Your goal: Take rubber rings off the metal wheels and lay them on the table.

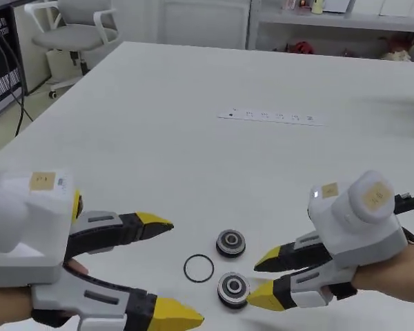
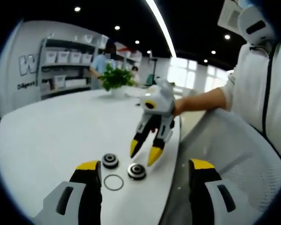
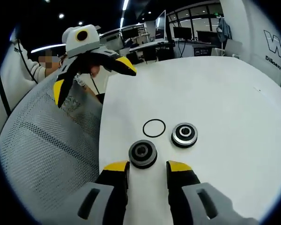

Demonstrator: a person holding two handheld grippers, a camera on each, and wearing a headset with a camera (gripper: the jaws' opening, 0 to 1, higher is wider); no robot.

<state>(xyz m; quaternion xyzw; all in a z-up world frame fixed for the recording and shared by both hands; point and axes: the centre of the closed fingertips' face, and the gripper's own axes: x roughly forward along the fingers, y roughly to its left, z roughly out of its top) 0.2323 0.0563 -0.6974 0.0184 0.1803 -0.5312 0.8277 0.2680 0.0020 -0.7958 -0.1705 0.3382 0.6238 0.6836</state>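
A rubber ring [image 1: 185, 268] lies on the worktop [image 1: 193, 138] beside two metal wheels [image 1: 230, 243]. Left tongs [image 1: 169, 269] gape wide and empty; right tongs [image 1: 257, 279], narrowly parted, flank the nearer wheel [image 1: 232, 288].

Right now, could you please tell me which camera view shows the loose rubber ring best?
The right gripper view: the rubber ring lies flat and whole, close ahead of the jaws, beside a metal wheel. The head view shows it whole too, but smaller; the left gripper view shows it tiny, near its own jaw.
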